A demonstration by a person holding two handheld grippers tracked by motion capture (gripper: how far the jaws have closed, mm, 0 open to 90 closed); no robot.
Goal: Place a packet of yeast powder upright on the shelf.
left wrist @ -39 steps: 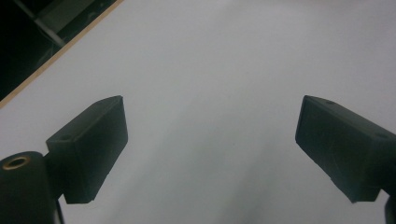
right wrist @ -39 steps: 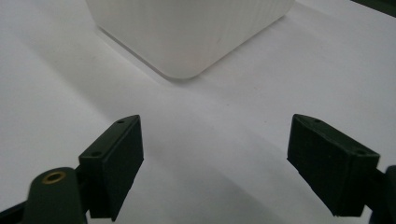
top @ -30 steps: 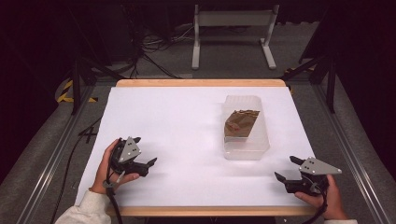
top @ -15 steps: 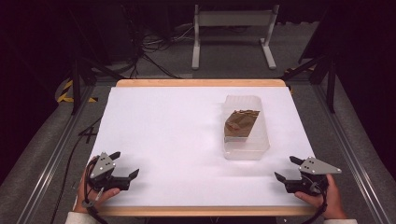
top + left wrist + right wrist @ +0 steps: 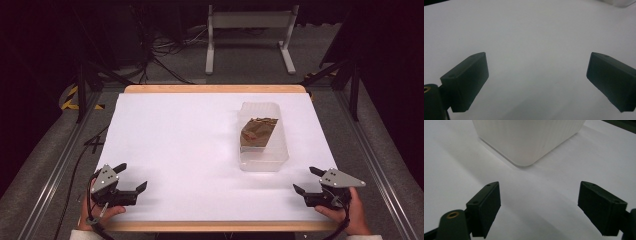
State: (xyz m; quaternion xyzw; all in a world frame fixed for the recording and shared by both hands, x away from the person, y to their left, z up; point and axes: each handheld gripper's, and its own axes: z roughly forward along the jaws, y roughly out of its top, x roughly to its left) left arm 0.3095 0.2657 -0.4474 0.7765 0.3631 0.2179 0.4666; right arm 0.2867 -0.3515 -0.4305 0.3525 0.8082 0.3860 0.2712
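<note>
The table [image 5: 190, 150] is lit brightly and evenly from above, while the floor and room around it sink into near black; the white top comes close to washing out, without hard glare; shadows are soft and short, lying under the box [image 5: 263, 136] and beneath each gripper; the high view is slightly soft and grainy; in both gripper views the jaws are dark and blurred at close range, and the box [image 5: 529, 137] looks pale and overexposed.
</note>
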